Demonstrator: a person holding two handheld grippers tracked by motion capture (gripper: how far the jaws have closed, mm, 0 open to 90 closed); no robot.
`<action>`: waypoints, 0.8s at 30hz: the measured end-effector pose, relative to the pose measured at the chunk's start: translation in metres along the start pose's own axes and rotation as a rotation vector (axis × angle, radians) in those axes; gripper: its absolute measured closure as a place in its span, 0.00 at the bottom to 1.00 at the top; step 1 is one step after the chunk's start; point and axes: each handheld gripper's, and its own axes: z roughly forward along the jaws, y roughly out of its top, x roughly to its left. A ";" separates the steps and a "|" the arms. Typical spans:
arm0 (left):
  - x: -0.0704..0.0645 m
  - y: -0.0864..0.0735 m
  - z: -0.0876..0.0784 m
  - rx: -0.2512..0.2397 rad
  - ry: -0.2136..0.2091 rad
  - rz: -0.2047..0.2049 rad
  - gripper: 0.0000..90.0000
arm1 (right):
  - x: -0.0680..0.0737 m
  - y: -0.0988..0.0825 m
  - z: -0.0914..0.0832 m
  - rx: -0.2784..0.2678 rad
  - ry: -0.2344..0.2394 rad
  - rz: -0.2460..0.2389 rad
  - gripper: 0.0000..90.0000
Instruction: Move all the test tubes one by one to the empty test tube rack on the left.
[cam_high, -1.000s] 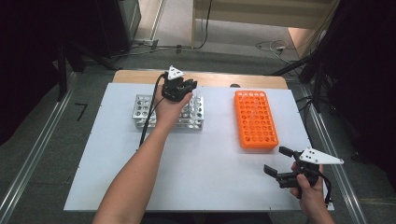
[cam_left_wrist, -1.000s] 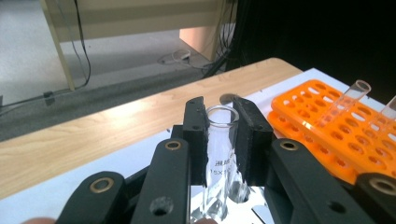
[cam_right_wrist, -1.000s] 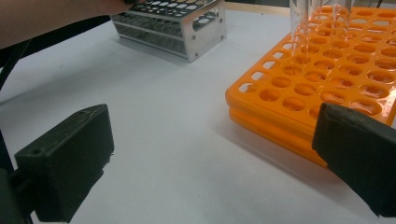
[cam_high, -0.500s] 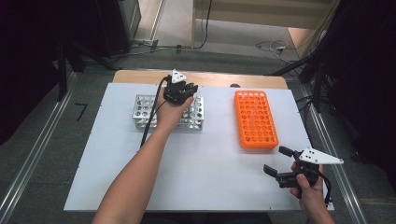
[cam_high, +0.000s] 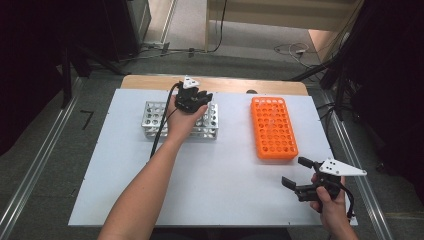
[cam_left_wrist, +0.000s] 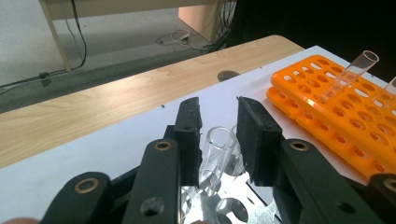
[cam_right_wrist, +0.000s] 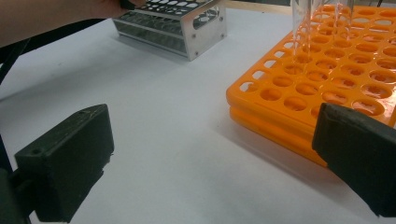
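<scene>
Over the metal rack (cam_high: 152, 116), the left gripper (cam_left_wrist: 218, 133) jaws have just been eased apart; glass tube (cam_left_wrist: 215, 156) is no longer pinched. Right gripper (cam_high: 296, 175) is held spread, unmoved.

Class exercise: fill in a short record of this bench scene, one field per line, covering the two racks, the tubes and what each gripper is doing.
Work surface: white table
Metal rack: silver rack, left side of the table
Orange rack: orange rack, right of the metal one, holding clear tubes
Left gripper: left gripper over the metal rack; jaws have just been opening, a clear glass tube standing in the rack between them, pads apparently no longer pressing it
Right gripper: right gripper held low near the orange rack, jaws wide apart, nothing between them
</scene>
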 end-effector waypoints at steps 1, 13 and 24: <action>0.000 0.000 -0.001 0.003 -0.001 0.000 0.74 | 0.000 0.000 0.000 0.000 0.000 0.000 0.00; 0.000 -0.002 -0.030 -0.039 -0.045 -0.049 0.35 | 0.001 0.002 0.003 0.003 0.002 -0.005 0.00; -0.013 -0.012 -0.067 -0.059 -0.105 -0.037 0.08 | 0.002 0.005 0.008 0.010 0.002 -0.009 0.00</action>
